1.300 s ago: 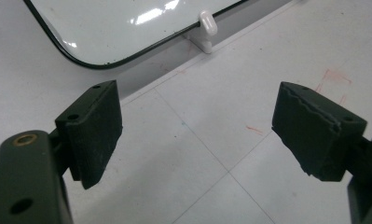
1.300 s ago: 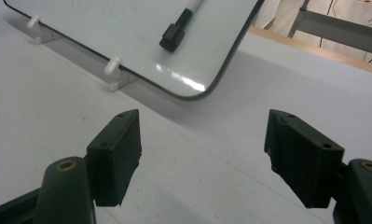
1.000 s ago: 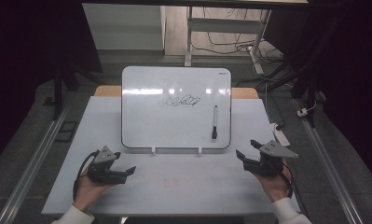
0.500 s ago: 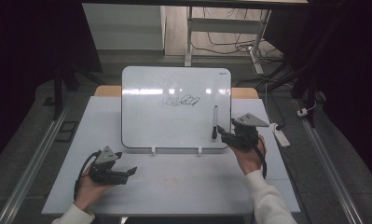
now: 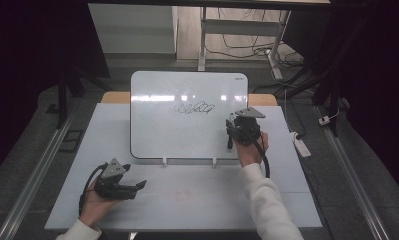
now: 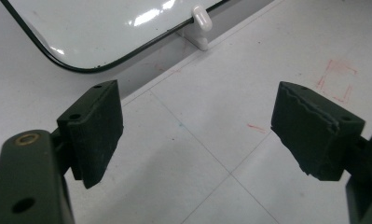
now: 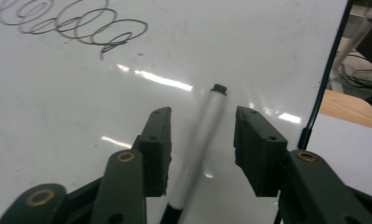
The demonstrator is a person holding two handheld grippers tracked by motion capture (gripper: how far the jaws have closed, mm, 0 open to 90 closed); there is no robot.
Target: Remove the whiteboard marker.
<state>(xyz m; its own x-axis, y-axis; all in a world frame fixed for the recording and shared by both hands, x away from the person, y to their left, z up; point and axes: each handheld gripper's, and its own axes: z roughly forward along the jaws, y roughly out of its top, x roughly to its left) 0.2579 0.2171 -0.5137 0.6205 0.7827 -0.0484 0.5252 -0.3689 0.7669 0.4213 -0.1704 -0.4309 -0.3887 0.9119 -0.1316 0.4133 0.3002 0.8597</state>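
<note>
- Lying on the pale grey counter: glossy white rectangular whiteboard, black scribble near its top.
- Right tool: jaws just closing, straddling the slim white black-capped marker at the board's right side, pads not pressing.
- Left tool: spread wide, nothing between.

Whiteboard lies on table, far half. Marker on board, right part, right of scribble. Power strip right of table.
</note>
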